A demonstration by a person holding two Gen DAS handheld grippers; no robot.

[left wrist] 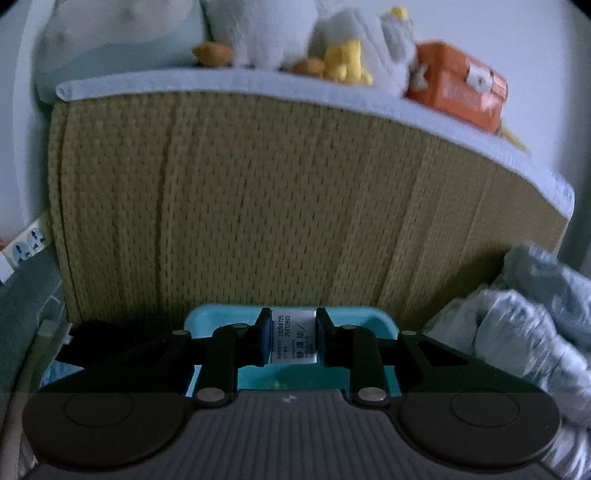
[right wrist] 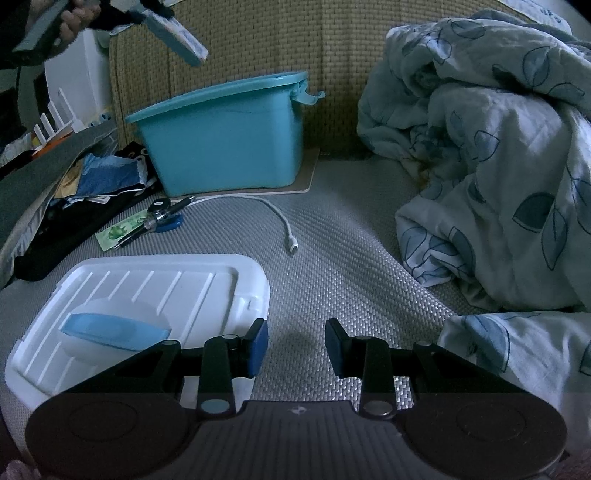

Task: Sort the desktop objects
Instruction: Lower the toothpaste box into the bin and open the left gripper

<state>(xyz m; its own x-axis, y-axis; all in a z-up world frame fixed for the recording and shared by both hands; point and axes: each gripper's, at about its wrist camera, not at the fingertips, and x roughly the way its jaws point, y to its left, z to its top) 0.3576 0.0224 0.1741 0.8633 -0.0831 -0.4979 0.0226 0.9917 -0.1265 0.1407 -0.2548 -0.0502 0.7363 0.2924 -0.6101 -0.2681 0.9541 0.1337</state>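
My left gripper (left wrist: 293, 341) is shut on the end of a small white box (left wrist: 293, 338) with printed text and dates. It hangs over the open teal bin (left wrist: 351, 317). In the right wrist view that box (right wrist: 177, 31) shows as a long carton high above the teal bin (right wrist: 225, 140), held out from a hand at the top left. My right gripper (right wrist: 295, 347) stands open over the grey woven mat, with nothing between its fingers. A white lid (right wrist: 147, 295) with a blue handle lies just left of it.
A woven straw headboard (left wrist: 240, 203) rises behind the bin, with plush toys and an orange pack (left wrist: 458, 85) on its ledge. A crumpled leaf-print quilt (right wrist: 480, 166) fills the right. A white cable (right wrist: 273, 214), pens, keys (right wrist: 162, 218) and a pile of clothes lie left of centre.
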